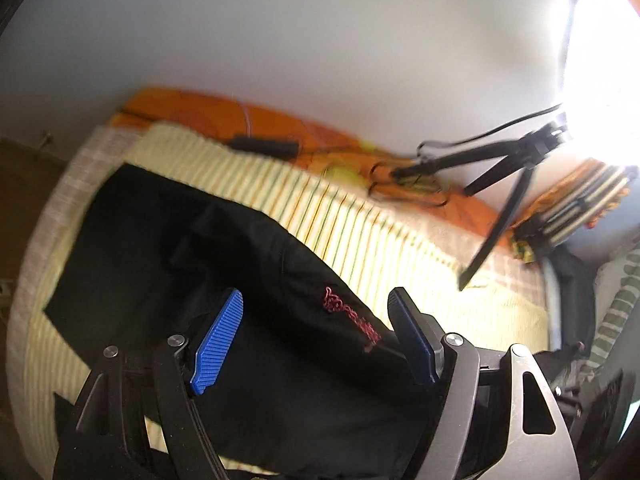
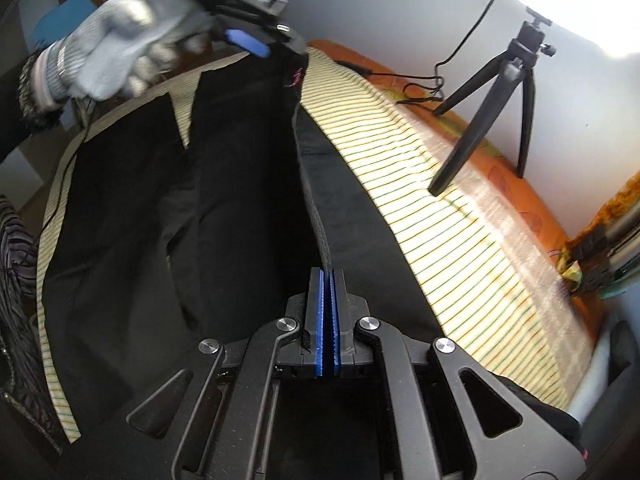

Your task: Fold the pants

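The black pants (image 2: pixel 132 208) lie spread on the striped bed cover (image 2: pixel 460 240), the right tool (image 2: pixel 328 280) clenched on a seam edge to lift it for folding, while the left tool (image 1: pixel 316 312) hangs released above the embroidered hip.

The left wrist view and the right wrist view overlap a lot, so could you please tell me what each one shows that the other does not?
Only the left wrist view shows the left claw from behind, its blue pads apart over the black pants, and the red lettering at readable size.

Only the right wrist view shows the right claw shut on a seam of the pants, and the gloved hand carrying the left claw.

Both show the pants, the striped sheet and the black tripod.
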A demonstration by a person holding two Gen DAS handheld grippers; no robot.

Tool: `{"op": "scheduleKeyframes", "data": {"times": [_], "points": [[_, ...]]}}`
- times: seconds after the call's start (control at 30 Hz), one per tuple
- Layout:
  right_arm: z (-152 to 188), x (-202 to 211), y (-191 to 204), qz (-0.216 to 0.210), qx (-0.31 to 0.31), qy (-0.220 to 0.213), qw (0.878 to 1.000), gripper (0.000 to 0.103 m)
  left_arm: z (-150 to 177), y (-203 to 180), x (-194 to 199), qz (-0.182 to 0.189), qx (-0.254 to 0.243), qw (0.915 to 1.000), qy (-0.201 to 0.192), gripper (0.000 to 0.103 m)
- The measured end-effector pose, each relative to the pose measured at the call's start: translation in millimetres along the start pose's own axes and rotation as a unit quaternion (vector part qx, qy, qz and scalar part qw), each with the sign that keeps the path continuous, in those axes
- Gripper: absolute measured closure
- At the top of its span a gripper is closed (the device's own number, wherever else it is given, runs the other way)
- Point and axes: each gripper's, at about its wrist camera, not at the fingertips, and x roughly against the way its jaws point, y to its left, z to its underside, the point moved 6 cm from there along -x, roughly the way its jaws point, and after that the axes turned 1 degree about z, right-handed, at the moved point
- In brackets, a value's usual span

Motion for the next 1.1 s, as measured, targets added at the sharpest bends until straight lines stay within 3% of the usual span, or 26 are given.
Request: {"op": "scheduleKeyframes", "data": {"times": [0.13, 0.27, 0.33, 0.4, 0.5, 0.63, 0.7, 0.77, 0.8, 1.1], "points": [[2.0, -1.6, 3.8, -0.004, -0.001, 0.003, 1.000, 0.099, 8.5, 0.2, -31.9, 0.028, 0.070, 0.9960, 0.048, 0.028], [3.9, -3.4, 7.2, -0.006, 0.007, 0.002, 1.000, 0.099, 10.0, -6.4, -41.5, -0.002, 0.039, 0.9987, 0.032, 0.032], [4.1, -2.5, 8.3, -0.010, 0.005, 0.000, 1.000, 0.099, 13.1, -3.9, -45.4, 0.002, 0.045, 0.9985, 0.032, 0.050], [4.2, -2.0, 7.0, -0.011, 0.002, -0.004, 1.000, 0.099, 16.5, 0.3, -45.5, 0.000, 0.045, 0.9987, 0.024, 0.076], [3.4, -3.5, 2.2, -0.009, -0.002, -0.008, 1.000, 0.099, 18.9, 7.3, -39.6, -0.007, 0.029, 0.9995, -0.006, 0.091], [-0.8, -7.8, -8.8, 0.006, 0.006, -0.005, 1.000, 0.099, 23.4, 3.9, -35.2, -0.025, -0.013, 0.9992, -0.028, 0.093], [-1.7, -11.4, -15.2, 0.021, 0.025, 0.008, 0.999, 0.091, 24.8, 5.3, -34.8, -0.024, -0.016, 0.9991, -0.031, 0.093], [-1.0, -14.1, -22.2, 0.036, 0.038, 0.021, 0.998, 0.055, 25.1, 7.5, -34.6, -0.019, -0.017, 0.9991, -0.034, 0.093], [0.0, -16.5, -26.9, 0.030, 0.040, 0.030, 0.998, 0.050, 24.6, 6.6, -35.5, -0.018, -0.018, 0.9991, -0.035, 0.093], [18.8, -32.0, -79.3, 0.121, 0.053, 0.093, 0.987, 0.049, 24.2, 2.5, -32.9, -0.014, -0.034, 0.9984, -0.043, 0.094]]}}
